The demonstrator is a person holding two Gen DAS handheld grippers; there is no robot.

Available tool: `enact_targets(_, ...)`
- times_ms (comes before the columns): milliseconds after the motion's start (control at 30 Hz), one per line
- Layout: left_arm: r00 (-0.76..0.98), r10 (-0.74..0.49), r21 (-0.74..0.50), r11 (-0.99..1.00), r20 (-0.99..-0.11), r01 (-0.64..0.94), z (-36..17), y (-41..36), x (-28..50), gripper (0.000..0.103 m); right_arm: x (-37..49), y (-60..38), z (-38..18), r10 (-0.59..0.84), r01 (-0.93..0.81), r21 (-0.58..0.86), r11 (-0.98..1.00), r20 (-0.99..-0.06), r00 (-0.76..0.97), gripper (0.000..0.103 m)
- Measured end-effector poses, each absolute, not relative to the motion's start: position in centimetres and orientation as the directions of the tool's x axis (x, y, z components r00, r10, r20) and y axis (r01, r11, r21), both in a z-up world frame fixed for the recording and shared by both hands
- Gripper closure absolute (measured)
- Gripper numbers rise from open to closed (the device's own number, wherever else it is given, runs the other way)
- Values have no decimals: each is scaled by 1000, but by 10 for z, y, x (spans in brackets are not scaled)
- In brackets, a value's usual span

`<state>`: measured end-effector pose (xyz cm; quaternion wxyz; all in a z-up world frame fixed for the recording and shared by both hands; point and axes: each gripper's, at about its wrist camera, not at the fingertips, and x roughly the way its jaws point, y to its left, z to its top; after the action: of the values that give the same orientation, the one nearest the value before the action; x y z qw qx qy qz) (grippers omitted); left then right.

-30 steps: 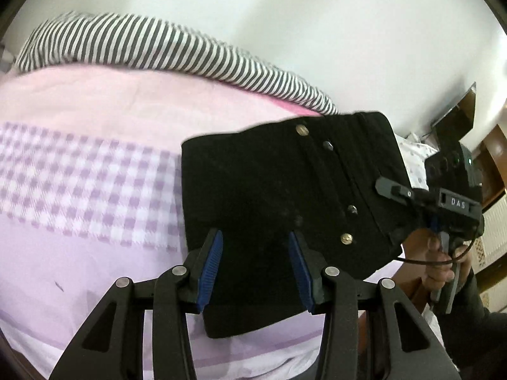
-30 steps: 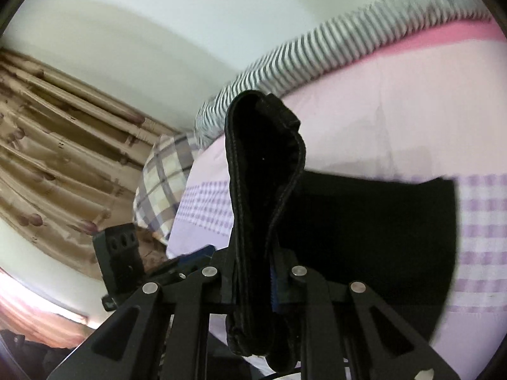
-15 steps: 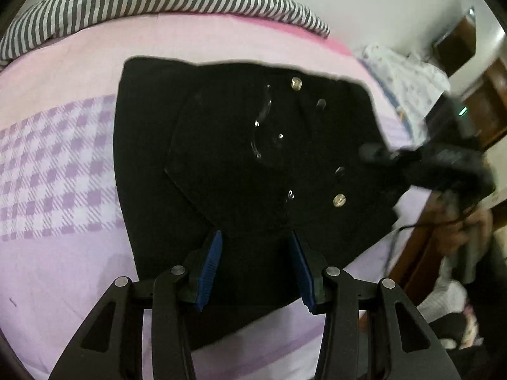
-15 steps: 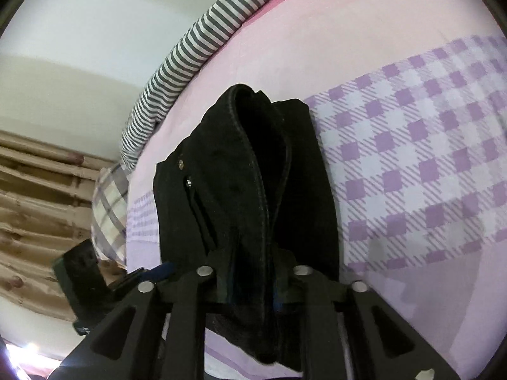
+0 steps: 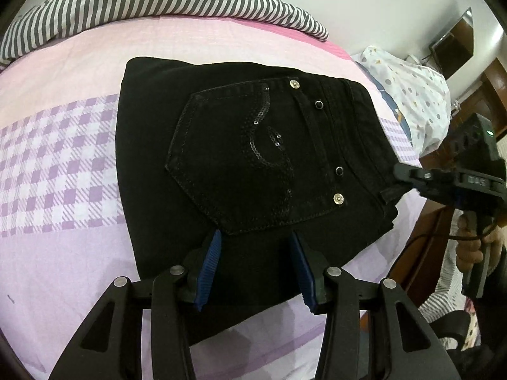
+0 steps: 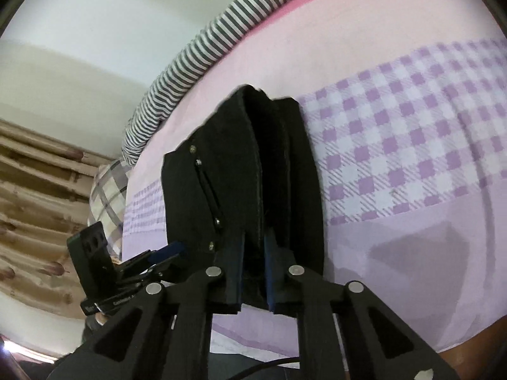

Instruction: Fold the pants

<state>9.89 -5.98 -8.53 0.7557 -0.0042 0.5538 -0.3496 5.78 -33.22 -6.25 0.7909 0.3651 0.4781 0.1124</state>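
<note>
Black pants [image 5: 253,158] lie folded on the pink and purple bed sheet [image 5: 63,158], sequinned back pocket up, waistband to the right. My left gripper [image 5: 256,235] sits at their near edge, its blue pads apart, and dark fabric fills the gap between them. At the waistband corner, my right gripper [image 5: 402,174] bites the cloth. In the right wrist view its jaws are closing, and the right gripper [image 6: 253,232] presses a thick upright fold of the pants [image 6: 285,174] between its pads. The left gripper [image 6: 171,253] shows at the pants' far corner.
A grey striped blanket [image 5: 158,3] runs along the bed's far side by the wall. A dotted white pillow [image 5: 412,95] lies at the right end and a checked pillow [image 6: 107,190] by the curtain [image 6: 38,190]. A hand [image 5: 475,247] holds the right gripper's handle beyond the bed edge.
The pants came down from the air onto the bed, and the top layer now lies flat over the lower one. Both grippers sank with them and tilted further down.
</note>
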Motion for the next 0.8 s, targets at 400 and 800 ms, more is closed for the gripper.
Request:
enact_targets(400, 175, -446, -270, 762, -878, 588, -82, -51, 73, 56, 44, -318, -85, 408, 212, 540, 815, -793, 452, 95)
enact_targets(800, 217, -390, -202, 787, -895, 583, -79, -62, 71, 56, 59, -315, -29, 282, 180, 442, 879, -785, 551, 81)
